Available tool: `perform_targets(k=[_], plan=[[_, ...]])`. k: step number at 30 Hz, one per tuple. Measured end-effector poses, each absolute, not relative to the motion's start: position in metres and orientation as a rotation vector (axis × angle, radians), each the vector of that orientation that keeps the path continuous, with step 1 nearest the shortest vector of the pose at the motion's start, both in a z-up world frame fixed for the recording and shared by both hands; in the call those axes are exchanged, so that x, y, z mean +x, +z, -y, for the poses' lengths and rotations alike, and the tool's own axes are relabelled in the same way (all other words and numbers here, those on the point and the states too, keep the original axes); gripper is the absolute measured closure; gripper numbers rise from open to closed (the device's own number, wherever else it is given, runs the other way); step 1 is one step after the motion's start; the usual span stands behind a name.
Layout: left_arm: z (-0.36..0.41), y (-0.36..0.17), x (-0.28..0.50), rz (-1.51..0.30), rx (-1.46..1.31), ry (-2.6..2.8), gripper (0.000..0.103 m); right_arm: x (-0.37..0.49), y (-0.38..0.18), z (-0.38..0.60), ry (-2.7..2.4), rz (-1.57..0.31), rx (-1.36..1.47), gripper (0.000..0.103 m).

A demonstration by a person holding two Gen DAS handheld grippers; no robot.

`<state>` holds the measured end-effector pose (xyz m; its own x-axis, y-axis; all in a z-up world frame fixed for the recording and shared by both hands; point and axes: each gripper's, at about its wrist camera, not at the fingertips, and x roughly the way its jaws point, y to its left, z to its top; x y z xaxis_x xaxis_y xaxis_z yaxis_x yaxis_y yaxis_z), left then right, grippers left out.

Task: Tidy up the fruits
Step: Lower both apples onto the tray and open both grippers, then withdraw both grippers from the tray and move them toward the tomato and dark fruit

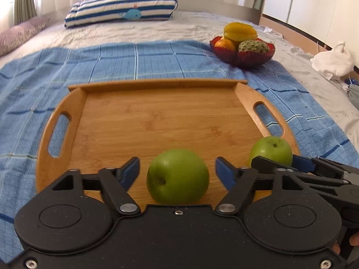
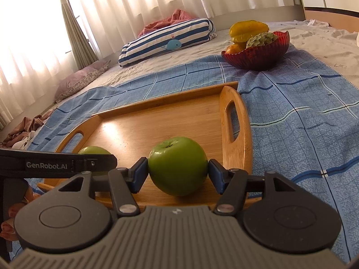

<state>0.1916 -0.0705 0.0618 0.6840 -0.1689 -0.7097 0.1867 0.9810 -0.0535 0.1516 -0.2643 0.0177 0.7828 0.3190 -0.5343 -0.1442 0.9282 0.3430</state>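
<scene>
Two green apples are seen at the near edge of the wooden tray (image 1: 157, 116). In the left wrist view, the left apple (image 1: 177, 176) lies on its side, stem end turned left, between the spread, non-touching pads of the left gripper (image 1: 177, 174), angled downward. In the right wrist view, the right apple (image 2: 177, 165) stands stem-up near the tray's near right corner, inside the right gripper (image 2: 177, 173); its left pad appears at the skin, the right just off, so a grip cannot be confirmed. Beyond the tray's far right corner, on the blue blanket (image 1: 112, 62), a red bowl (image 2: 269, 56) of fruit is set. A striped pillow (image 1: 121, 11) lies at the bed's far edge. Part of a hand (image 2: 11, 222) is shown only by the right view.
</scene>
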Motion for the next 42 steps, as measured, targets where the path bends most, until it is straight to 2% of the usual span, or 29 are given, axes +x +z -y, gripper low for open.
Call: perform_targets(k=[4,14,32,42], plan=[[0.073,0.062,0.186,-0.787,0.069,-0.195,0.025,0.147,0.022,0.265,0.243,-0.601,0.291,0.023],[0.067,0.075,0.153,-0.713,0.116,-0.202,0.012,0.122,0.039,0.259,0.243,-0.526,0.246,0.013],[0.022,0.079,0.077,-0.626,0.044,-0.198,0.006,0.048,0.047,0.227,0.198,-0.363,0.179,0.0],[0.0,0.059,0.053,-0.577,-0.002,-0.149,0.004,0.033,0.03,0.213,0.135,-0.36,0.205,0.0]])
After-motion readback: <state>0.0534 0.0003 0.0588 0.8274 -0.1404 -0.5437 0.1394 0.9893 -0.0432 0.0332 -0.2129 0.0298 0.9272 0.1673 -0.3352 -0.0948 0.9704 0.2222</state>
